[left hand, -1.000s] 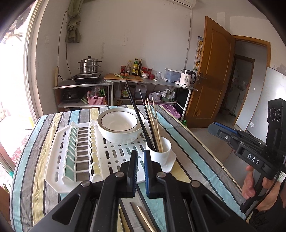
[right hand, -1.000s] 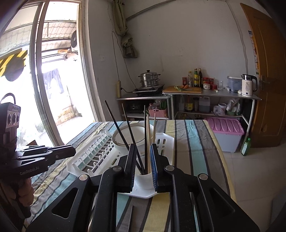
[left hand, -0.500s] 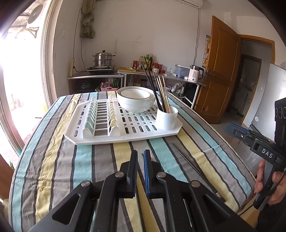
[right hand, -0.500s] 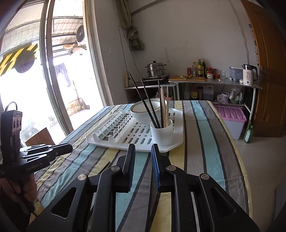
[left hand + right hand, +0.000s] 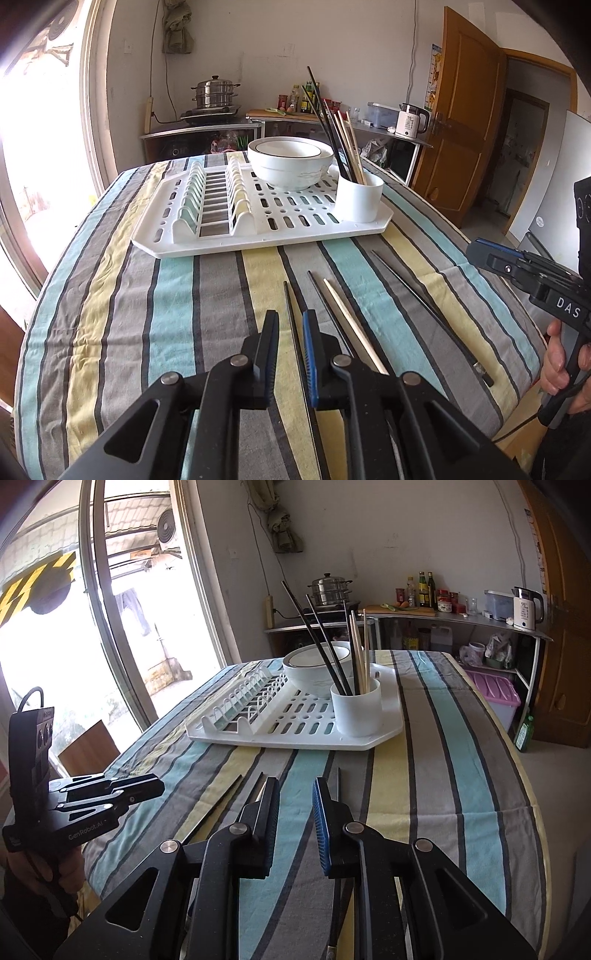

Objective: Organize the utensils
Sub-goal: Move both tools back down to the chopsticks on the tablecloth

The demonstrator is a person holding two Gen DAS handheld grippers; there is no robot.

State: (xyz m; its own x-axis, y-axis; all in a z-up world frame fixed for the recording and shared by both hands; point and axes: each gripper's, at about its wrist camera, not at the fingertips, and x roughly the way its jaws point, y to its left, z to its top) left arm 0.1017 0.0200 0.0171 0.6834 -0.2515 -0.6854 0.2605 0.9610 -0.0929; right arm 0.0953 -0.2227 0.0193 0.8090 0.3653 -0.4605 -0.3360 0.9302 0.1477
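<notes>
Item: loose chopsticks (image 5: 295, 325) flat on striped cloth, near white cup (image 5: 358, 201).
Handling: likely light, stiff, slippery; pinch mid-shaft.
Left gripper (image 5: 290, 332): just widening, straddling one, nothing gripped.
Right gripper (image 5: 295, 805): parted, empty.

tablecloth (image 5: 122, 314): striped woven cloth, matt, slightly creased | dish rack (image 5: 295, 218): smooth white plastic | bowl (image 5: 290, 162): glossy white ceramic | chopsticks: pale wood (image 5: 351, 325), black glossy (image 5: 424, 302) | steamer pot (image 5: 214, 90): shiny metal
</notes>
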